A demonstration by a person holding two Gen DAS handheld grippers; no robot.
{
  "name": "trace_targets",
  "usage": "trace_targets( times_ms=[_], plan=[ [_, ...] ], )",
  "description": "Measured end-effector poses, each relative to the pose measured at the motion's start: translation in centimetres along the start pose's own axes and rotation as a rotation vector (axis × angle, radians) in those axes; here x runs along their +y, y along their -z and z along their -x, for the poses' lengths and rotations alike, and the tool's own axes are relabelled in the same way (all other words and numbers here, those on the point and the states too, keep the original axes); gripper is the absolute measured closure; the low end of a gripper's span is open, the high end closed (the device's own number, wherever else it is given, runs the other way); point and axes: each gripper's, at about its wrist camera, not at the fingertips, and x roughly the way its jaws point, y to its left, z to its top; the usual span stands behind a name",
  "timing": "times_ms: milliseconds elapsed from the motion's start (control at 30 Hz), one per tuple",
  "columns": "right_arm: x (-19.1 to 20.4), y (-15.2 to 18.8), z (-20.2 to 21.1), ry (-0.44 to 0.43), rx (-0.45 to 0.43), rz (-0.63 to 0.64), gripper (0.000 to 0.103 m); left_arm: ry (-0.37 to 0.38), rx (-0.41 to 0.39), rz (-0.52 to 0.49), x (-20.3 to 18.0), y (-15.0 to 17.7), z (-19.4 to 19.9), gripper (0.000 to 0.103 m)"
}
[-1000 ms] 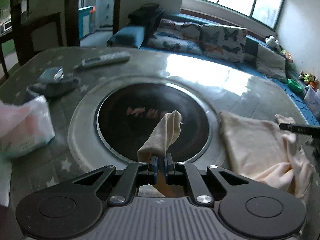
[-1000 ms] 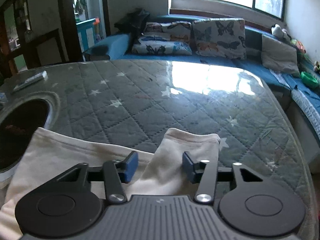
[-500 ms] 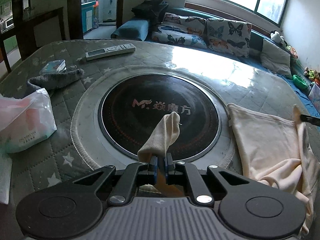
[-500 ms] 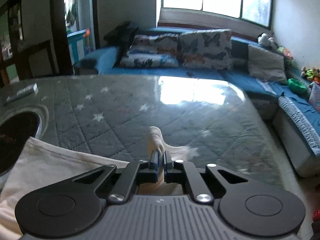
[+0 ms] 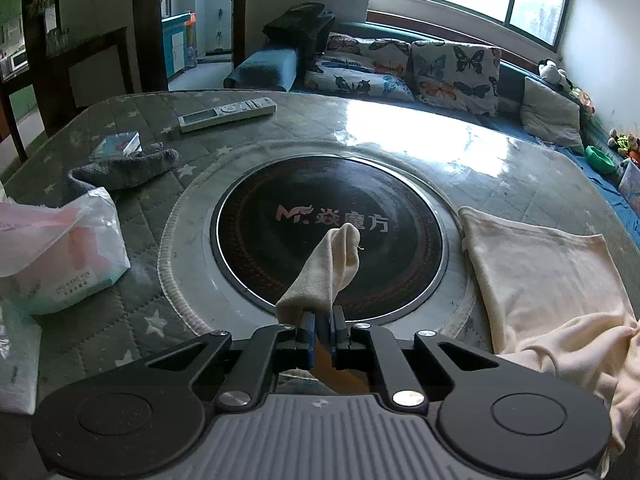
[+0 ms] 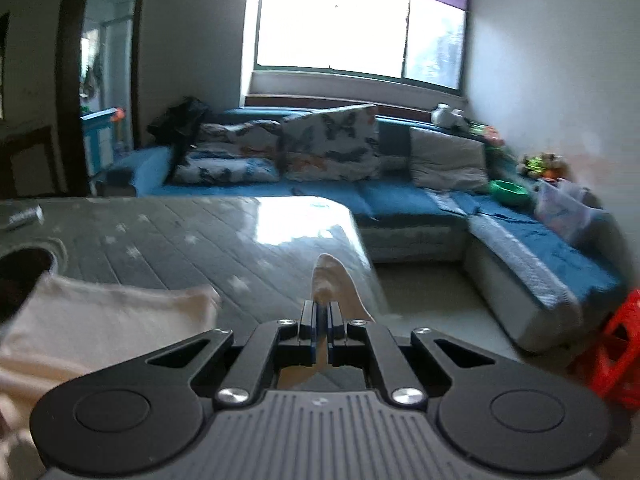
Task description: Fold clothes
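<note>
A cream garment (image 5: 536, 280) lies spread on the quilted table at the right of the left wrist view, bunched near the front edge. My left gripper (image 5: 322, 320) is shut on one cream corner of it, and a tongue of cloth (image 5: 328, 272) sticks up over the black round hob. In the right wrist view my right gripper (image 6: 322, 312) is shut on another corner of the same garment (image 6: 100, 320), lifted near the table's right edge, with a cloth tip (image 6: 326, 280) poking past the pads. That view is blurred.
A black induction hob (image 5: 328, 232) sits sunk in the table's middle. A remote (image 5: 228, 114), a small box (image 5: 116, 144), a grey sock (image 5: 120, 170) and a tissue pack (image 5: 60, 256) lie at the left. Beyond the table stand a blue sofa (image 6: 400, 196) and a red stool (image 6: 616, 360).
My right gripper closed on the garment's corner, then swung right and upward with it toward the table's edge. The garment stretched flatter. My left gripper kept its hold and barely moved.
</note>
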Motion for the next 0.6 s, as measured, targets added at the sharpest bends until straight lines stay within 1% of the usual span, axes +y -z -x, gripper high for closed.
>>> trace_targets(
  times_ms=[67,167,267,333,400,433,467,500,533,567,600],
  plan=[
    [-0.9,1.4,0.9,0.027,0.019,-0.01,0.099,-0.009,0.005,-0.003,0.2,0.1,0.1,0.095],
    [-2.6,4.3,1.5,0.079,0.088,-0.045,0.099,-0.026,0.012,-0.01,0.5,0.4,0.2,0.092],
    [-3.8,6.7,1.6,0.122,0.148,-0.072,0.099,-0.067,0.009,-0.023,0.9,0.7,0.6,0.092],
    [-4.1,7.8,1.7,0.139,0.189,-0.075,0.097,-0.078,0.006,-0.028,1.2,0.8,1.2,0.091],
    [-4.1,8.4,2.3,0.147,0.196,-0.07,0.095,-0.069,-0.003,-0.05,1.1,1.1,2.0,0.088],
    [-3.8,8.3,2.7,0.153,0.192,-0.056,0.094,-0.062,-0.007,-0.065,0.9,1.3,2.5,0.081],
    [-3.6,8.5,3.2,0.163,0.181,-0.044,0.089,-0.049,-0.009,-0.078,0.6,1.6,2.9,0.072],
    [-3.5,8.4,3.7,0.164,0.166,-0.036,0.087,-0.028,-0.007,-0.09,0.2,1.8,3.3,0.069],
    [-3.3,8.2,4.1,0.156,0.156,-0.03,0.087,-0.001,-0.004,-0.107,-0.4,2.2,3.7,0.068],
    [-2.9,7.8,4.7,0.126,0.14,-0.022,0.086,0.029,-0.002,-0.128,-1.1,2.5,4.1,0.067],
    [-2.4,7.4,5.1,0.094,0.127,-0.016,0.081,0.064,0.0,-0.149,-2.0,2.9,4.4,0.065]
  ],
)
